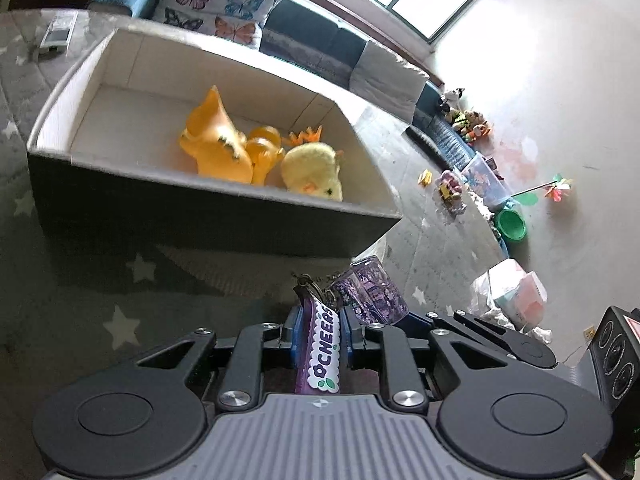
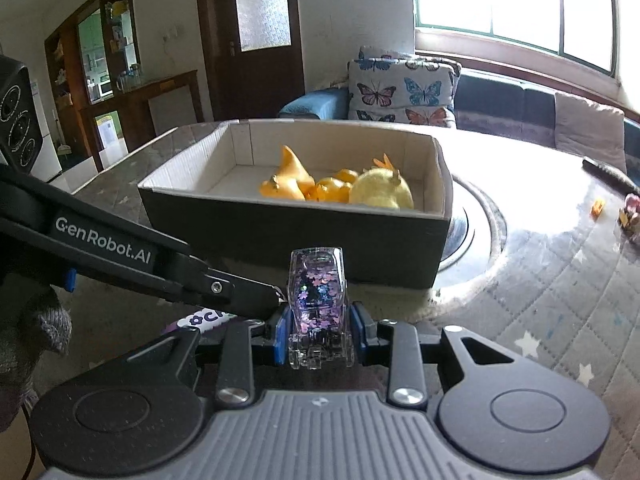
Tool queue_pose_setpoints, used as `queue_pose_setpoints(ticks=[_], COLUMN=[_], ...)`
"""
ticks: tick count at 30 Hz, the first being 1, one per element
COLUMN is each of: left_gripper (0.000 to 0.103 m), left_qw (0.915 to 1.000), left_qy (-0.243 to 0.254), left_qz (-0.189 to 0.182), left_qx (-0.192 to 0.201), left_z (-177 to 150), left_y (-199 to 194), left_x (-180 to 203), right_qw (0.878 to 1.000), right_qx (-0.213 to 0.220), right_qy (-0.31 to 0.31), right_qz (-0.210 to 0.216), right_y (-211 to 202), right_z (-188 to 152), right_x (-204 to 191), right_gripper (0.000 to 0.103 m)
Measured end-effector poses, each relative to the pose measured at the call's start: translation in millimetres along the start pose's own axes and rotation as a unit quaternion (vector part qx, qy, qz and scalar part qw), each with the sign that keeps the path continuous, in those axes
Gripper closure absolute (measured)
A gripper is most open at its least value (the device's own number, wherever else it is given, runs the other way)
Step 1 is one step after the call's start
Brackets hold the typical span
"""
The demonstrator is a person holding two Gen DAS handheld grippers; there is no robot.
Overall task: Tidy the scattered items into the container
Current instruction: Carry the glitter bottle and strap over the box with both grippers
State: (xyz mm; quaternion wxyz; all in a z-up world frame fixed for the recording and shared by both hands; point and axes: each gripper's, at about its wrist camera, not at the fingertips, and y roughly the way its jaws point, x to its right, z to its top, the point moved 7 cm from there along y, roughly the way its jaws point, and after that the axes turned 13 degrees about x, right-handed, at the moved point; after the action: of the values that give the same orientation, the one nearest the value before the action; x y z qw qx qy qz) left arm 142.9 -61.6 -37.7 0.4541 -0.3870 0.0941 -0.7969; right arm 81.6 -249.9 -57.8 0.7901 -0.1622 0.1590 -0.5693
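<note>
Left wrist view: the left hand-held gripper (image 1: 320,330) is clenched on a flat purple keychain tag printed "CHEERS" (image 1: 323,350), whose metal ring joins a clear glitter-filled purple charm (image 1: 370,290) just to its right; beyond them, on the grey star-patterned tabletop (image 1: 100,280), stands the open cardboard box with dark outer walls (image 1: 208,212), holding an orange plastic dinosaur toy (image 1: 218,144) and a pale yellow plush chick (image 1: 314,172) at its right end.

Right wrist view: the right hand-held gripper (image 2: 320,328) grasps the same glitter charm (image 2: 318,292) upright between its blue pads; the left tool's black finger reaches in from the left, touching the charm; the box (image 2: 280,224) sits just beyond, both toys (image 2: 288,180) inside toward the right.
</note>
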Motion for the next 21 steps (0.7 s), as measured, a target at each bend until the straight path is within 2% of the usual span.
queue_pose_setpoints(ticks=[9, 21], left_gripper=[0.082, 0.082], left_qw=[0.9985, 0.9947], left_qy=[0.011, 0.01], left_qz=[-0.006, 0.013], left_qx=[0.054, 0.101], left_z=[42, 102], left_y=[-23, -34], left_x=[13, -6], right_qw=[0.999, 0.996], right_qx=[0.046, 0.079], right_qy=[-0.012, -0.029], right_qz=[0.012, 0.033], right_y=[-5, 27], right_z=[44, 98], right_x=[-7, -28], right_gripper=[0.073, 0.073])
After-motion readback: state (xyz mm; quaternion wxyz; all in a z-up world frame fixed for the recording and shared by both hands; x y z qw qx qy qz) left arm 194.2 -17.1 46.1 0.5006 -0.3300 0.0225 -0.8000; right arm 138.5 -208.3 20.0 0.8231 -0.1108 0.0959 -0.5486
